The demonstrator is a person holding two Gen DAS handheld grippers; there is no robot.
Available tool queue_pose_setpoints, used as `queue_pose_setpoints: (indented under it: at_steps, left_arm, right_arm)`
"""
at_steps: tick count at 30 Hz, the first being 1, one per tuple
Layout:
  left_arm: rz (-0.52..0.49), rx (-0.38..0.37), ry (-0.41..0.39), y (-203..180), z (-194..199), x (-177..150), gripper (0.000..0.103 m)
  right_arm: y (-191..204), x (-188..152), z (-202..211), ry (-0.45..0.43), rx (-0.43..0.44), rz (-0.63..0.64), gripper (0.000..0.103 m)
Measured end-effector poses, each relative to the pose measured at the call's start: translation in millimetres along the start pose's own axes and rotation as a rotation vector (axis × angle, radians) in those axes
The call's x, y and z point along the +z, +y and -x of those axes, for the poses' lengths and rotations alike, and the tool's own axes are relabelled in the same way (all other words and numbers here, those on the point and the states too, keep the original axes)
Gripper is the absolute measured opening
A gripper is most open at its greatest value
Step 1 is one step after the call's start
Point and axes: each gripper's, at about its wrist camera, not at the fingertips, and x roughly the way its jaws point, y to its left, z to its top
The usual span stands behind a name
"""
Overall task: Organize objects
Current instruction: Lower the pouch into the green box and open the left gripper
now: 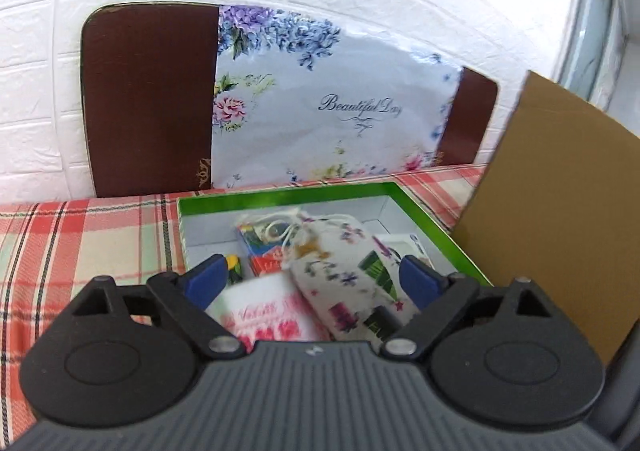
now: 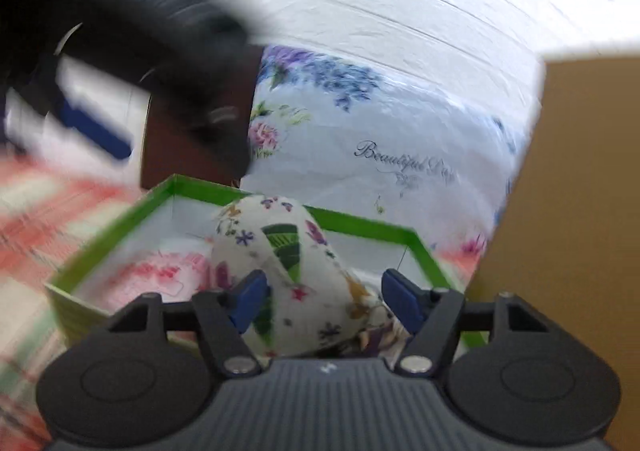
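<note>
A green-rimmed box (image 1: 288, 193) with a white inside lies on the plaid table. In it are a white floral drawstring pouch (image 1: 344, 271), a white pack with pink print (image 1: 264, 315), small colourful cards (image 1: 264, 251) and a white card (image 1: 412, 243). My left gripper (image 1: 312, 275) is open above the box, its blue fingers either side of the pouch and pack. In the right wrist view the pouch (image 2: 280, 251) bulges up inside the box (image 2: 360, 227). My right gripper (image 2: 324, 295) is open around the pouch. The blurred left gripper (image 2: 120, 51) passes at upper left.
A brown cardboard panel (image 1: 560, 203) stands right of the box, close to my right gripper (image 2: 580, 211). A brown board with a floral "Beautiful Day" bag (image 1: 320, 103) leans on the white brick wall behind. The plaid cloth (image 1: 80, 243) extends left.
</note>
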Motion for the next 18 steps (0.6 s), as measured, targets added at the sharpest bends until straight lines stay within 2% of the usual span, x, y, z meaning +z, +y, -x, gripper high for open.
queue_pose_setpoints:
  at_steps: [2,4,6,8,11,14,18]
  left_arm:
    - [-0.013,0.038,-0.029,9,15,-16,0.094]
    - [0.021,0.031,-0.036,19,31,-31,0.094]
    - [0.052,0.025,-0.026,32,41,-47,0.095]
    - [0.049,0.064,0.006,41,44,-63,0.095]
    - [0.074,0.128,0.085,57,41,-84,0.095]
    - [0.101,0.173,0.117,70,40,-97,0.095]
    - [0.069,0.213,0.130,78,43,-109,0.095]
  right_arm:
    - [-3,-10,31,-0.021,0.003,-0.076,0.079]
    - [-4,-23,60,-0.011,0.013,-0.173,0.083]
    - [0,-39,76,0.068,0.050,-0.238,0.083]
    - [8,-52,82,0.168,0.081,-0.229,0.083]
    - [20,-60,92,0.271,0.114,-0.225,0.083]
    - [33,-56,103,0.285,0.134,-0.202,0.083]
    - [51,-52,113,0.299,0.133,-0.123,0.083]
